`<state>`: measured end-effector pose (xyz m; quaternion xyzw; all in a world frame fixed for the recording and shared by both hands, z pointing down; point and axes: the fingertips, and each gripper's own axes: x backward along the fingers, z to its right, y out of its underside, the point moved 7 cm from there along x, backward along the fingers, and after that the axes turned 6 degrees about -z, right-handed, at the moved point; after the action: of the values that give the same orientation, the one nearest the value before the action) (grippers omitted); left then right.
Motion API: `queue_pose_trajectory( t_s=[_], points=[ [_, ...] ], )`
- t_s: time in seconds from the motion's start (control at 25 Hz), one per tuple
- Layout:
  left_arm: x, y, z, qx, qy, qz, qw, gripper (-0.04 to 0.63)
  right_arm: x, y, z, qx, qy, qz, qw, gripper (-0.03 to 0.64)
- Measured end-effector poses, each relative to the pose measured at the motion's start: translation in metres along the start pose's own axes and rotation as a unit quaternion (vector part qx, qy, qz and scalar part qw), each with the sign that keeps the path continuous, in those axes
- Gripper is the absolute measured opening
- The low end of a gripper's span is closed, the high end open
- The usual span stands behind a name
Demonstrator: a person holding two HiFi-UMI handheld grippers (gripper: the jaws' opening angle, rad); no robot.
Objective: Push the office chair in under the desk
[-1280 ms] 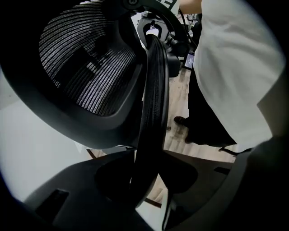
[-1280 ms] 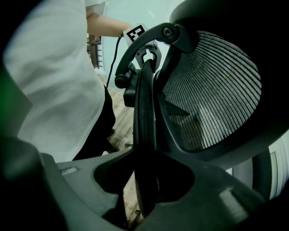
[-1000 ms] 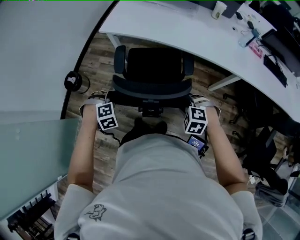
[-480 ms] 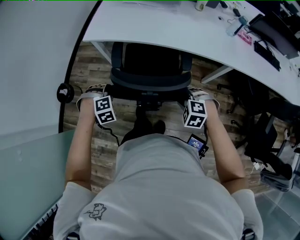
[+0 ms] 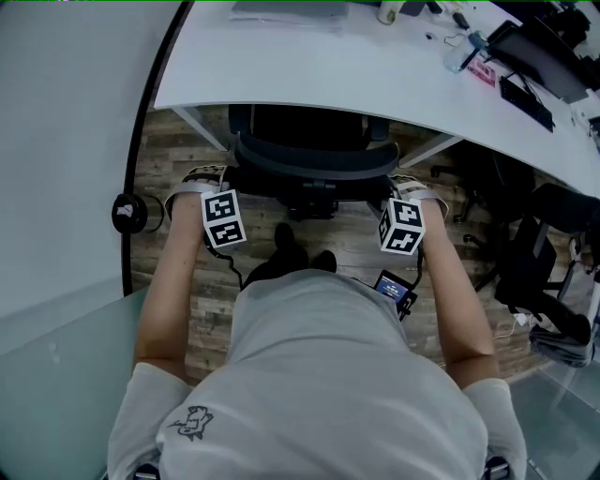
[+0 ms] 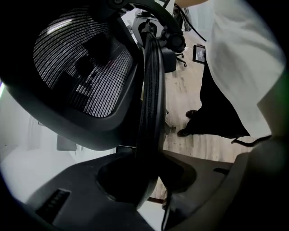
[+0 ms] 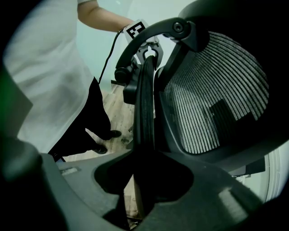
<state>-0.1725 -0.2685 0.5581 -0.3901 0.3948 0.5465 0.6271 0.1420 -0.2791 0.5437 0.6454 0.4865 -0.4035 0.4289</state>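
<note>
The black office chair (image 5: 309,157) stands at the white desk (image 5: 375,70), its seat hidden under the desktop and only the curved backrest top showing. My left gripper (image 5: 228,183) is shut on the left end of the backrest rim (image 6: 151,90), and the mesh back (image 6: 81,67) is beside it. My right gripper (image 5: 394,187) holds the right end of the rim (image 7: 145,103); its jaws have just been closing a little further with that rim between them. In the gripper views the rim runs straight into the left gripper (image 6: 144,176) and the right gripper (image 7: 144,180).
A glass partition with a black round fitting (image 5: 129,213) borders the left. White desk legs (image 5: 199,124) flank the chair. More dark chairs (image 5: 548,281) crowd the right. A cup (image 5: 389,11) and a keyboard (image 5: 525,94) lie on the desk. My feet (image 5: 291,246) stand behind the chair.
The chair has rolled forward under the desk, and its seat and armrests are now covered by the desktop. Both grippers moved forward with the backrest.
</note>
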Motion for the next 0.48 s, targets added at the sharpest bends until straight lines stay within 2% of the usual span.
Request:
queue_pose_trajectory(
  t_s=[0.24,0.48],
  points=[
    [-0.020,0.000,-0.047,-0.036,-0.003,0.016,0.9992,0.121,-0.015,-0.001,0.035,-0.024,0.010,-0.027,0.999,0.120],
    [-0.036,-0.003,-0.089,-0.057,-0.006,0.026,0.9980,0.118,-0.026,0.002,0.069,-0.036,0.022,-0.044,0.998,0.114]
  ],
)
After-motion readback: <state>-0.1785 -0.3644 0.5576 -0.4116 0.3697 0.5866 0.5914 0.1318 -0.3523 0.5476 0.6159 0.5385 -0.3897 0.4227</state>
